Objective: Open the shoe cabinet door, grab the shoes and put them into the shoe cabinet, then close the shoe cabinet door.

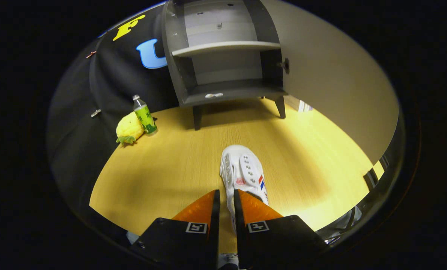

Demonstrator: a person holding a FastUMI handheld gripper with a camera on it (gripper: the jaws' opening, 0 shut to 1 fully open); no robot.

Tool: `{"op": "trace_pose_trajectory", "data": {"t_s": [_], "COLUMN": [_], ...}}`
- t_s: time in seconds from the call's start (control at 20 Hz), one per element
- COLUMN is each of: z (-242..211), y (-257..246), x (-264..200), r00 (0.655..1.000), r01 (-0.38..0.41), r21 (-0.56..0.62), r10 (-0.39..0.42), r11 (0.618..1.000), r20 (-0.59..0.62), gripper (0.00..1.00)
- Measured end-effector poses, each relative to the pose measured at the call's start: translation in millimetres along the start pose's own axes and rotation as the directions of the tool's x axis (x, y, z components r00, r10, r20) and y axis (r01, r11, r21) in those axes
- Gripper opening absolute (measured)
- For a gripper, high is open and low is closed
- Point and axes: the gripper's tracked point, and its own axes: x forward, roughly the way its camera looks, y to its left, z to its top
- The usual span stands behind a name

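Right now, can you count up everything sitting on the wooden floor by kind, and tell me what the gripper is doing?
Shoe cabinet, door open: 1
White shoe: 1
Green-labelled bottle: 1
Yellow pineapple plush toy: 1
Total: 4
The gripper is shut on the white shoe, its orange fingers pressing the heel end from both sides.

No lettering is readable. The white sneaker [243,174] between the tool's [227,198] fingers bears a red-and-blue stripe emblem; the clear plastic bottle's [145,119] green label beyond stays illegible.
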Motion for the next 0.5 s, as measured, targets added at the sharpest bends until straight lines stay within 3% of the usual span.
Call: {"op": "trace_pose_trajectory", "data": {"t_s": [0.5], "z": [-22], "y": [-2], "x": [39], "r00": [0.999], "r01": [0.010], "r21": [-0.015], "r10": [-0.011], "r11": [1.000], "r20": [-0.044], "gripper": [0.25]}}
